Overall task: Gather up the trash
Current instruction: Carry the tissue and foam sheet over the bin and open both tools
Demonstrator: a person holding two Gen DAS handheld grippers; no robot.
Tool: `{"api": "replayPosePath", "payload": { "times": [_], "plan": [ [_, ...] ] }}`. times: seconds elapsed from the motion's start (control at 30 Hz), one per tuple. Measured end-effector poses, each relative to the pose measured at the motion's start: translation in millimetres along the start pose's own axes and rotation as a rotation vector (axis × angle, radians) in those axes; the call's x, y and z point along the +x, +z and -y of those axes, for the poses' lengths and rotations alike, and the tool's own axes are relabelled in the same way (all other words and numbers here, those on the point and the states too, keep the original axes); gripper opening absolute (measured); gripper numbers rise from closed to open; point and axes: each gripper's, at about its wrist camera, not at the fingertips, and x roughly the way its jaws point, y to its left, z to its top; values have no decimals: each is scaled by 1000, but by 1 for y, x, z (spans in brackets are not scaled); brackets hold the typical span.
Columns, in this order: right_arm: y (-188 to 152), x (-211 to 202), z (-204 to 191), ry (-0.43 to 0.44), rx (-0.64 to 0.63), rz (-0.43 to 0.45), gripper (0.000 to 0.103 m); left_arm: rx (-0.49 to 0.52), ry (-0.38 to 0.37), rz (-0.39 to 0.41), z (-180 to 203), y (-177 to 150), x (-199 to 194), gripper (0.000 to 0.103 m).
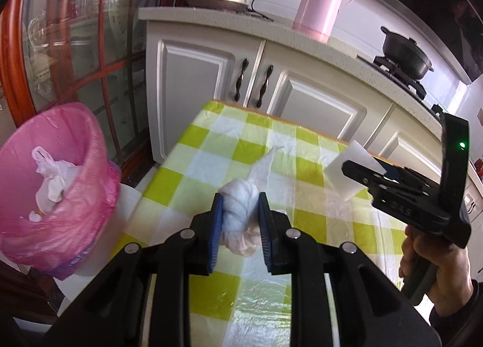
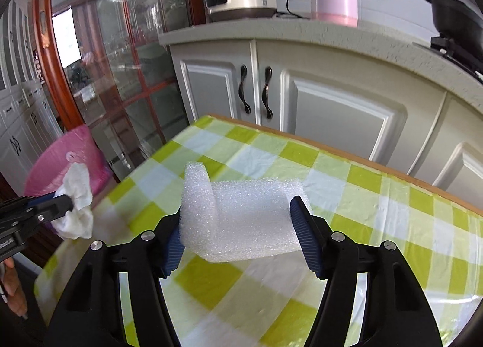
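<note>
My left gripper (image 1: 240, 220) pinches a crumpled tissue wad (image 1: 241, 205) above the checked tablecloth (image 1: 193, 166); right gripper (image 2: 238, 226) clamps a white foam sheet (image 2: 241, 214). Pink-lined bin (image 1: 87, 166) sits left, off the table w/ trash inside. Carry both over the rim, keep grip firm, release only above the opening.

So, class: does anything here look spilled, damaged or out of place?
Nothing stands out. The left gripper holds a crumpled tissue, the right gripper a foam piece, and the pink bin stands upright.
</note>
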Motion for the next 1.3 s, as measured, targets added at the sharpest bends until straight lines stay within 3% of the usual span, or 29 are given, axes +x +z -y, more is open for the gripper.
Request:
{"api": "replayPosePath", "payload": {
  "times": [0.33,0.6,0.9,1.3],
  "plan": [
    [15,-52,-41,21,-24,75,62,-29,27,96,-30,9,-59,22],
    [37,-73,-83,66,-65,127,62,-70,95,174,-83,23,-106,22],
    [58,-62,-135,148,-90,132,62,-104,166,218,-142,37,-134,22],
    [88,-19,-219,293,-145,96,62,-171,235,206,-210,44,-134,23]
  ]
}}
